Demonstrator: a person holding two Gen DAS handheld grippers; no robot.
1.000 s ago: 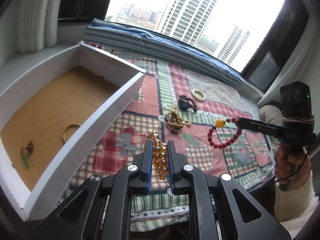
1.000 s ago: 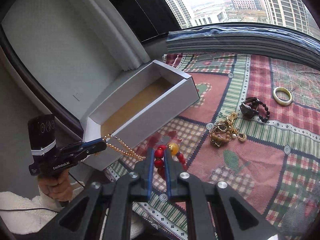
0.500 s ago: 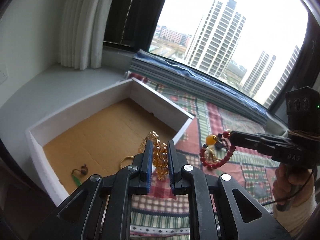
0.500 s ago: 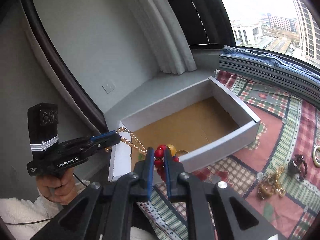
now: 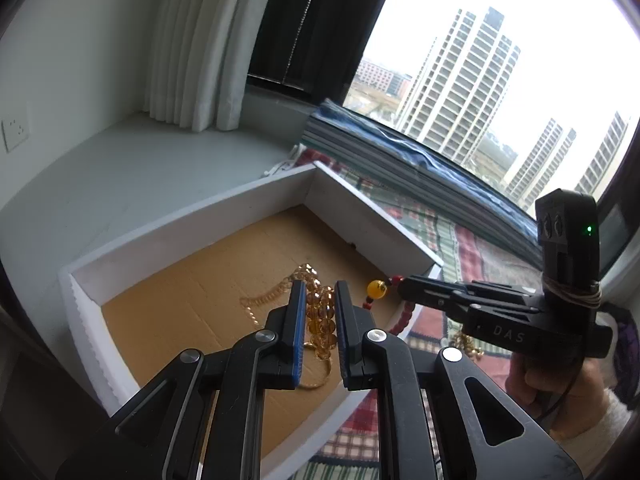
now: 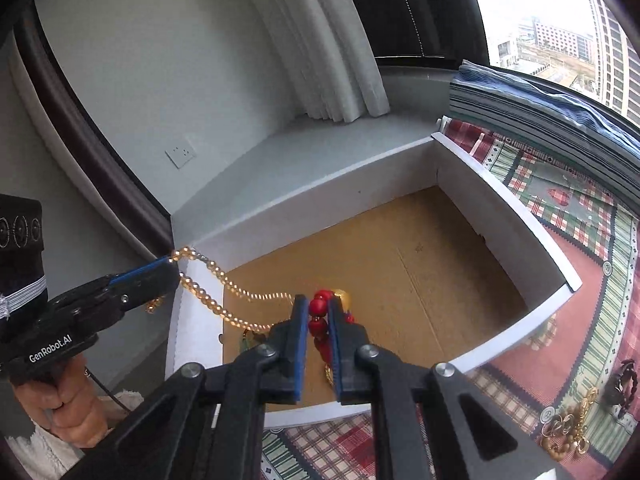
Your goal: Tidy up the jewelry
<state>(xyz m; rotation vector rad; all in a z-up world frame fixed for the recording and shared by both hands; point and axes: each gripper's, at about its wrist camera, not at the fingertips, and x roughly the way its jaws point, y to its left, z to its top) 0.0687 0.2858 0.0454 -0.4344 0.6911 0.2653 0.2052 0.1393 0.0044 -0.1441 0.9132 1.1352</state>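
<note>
My left gripper (image 5: 318,294) is shut on an amber bead necklace (image 5: 320,320) and holds it over the white box (image 5: 372,208) with a brown cardboard floor; its strand trails down into the box. My right gripper (image 6: 319,308) is shut on a red bead bracelet (image 6: 319,314) with a yellow bead, above the same box (image 6: 512,216). In the left wrist view the right gripper (image 5: 404,286) shows with the bracelet (image 5: 378,290) at the box's near wall. In the right wrist view the left gripper (image 6: 170,266) holds the necklace (image 6: 212,300) over the box's left end.
A checked cloth (image 6: 592,232) lies right of the box with a gold jewelry heap (image 6: 568,432) and a dark bracelet (image 6: 622,384). A folded blue blanket (image 5: 400,144) lies along the window. A grey ledge (image 5: 120,184) and white curtain (image 5: 192,48) are behind the box.
Both grippers have carried their jewelry from over the cloth leftward to above the box. The necklace now hangs into the box.
</note>
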